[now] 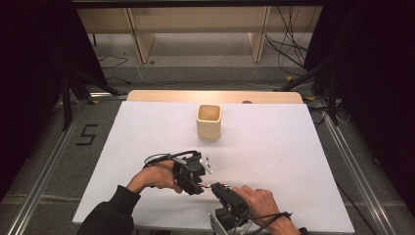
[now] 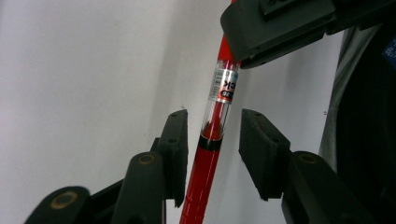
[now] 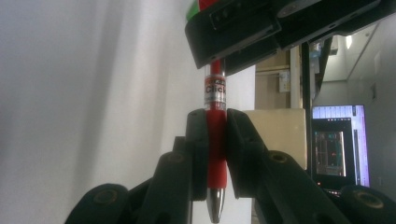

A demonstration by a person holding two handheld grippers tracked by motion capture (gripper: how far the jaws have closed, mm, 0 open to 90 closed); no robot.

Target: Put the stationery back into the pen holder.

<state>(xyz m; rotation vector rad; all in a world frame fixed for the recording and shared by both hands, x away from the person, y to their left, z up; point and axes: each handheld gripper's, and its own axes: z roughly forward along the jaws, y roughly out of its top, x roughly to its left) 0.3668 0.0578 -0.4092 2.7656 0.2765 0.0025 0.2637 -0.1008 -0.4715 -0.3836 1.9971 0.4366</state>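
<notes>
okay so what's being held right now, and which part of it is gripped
The right gripper is shut on the red pen, clamping its red grip section just above the metal tip. The left gripper straddles the barrel without pressing it.

On the worktop [image 1: 274,147] a cup [image 1: 209,121] stands at upper centre; below it, at lower centre, the pen [image 1: 214,185] lies between both tools.

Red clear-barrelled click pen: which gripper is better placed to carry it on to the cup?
Right. The right gripper is clamped on the red clear-barrelled click pen; the left gripper only straddles it, pads apart.
</notes>
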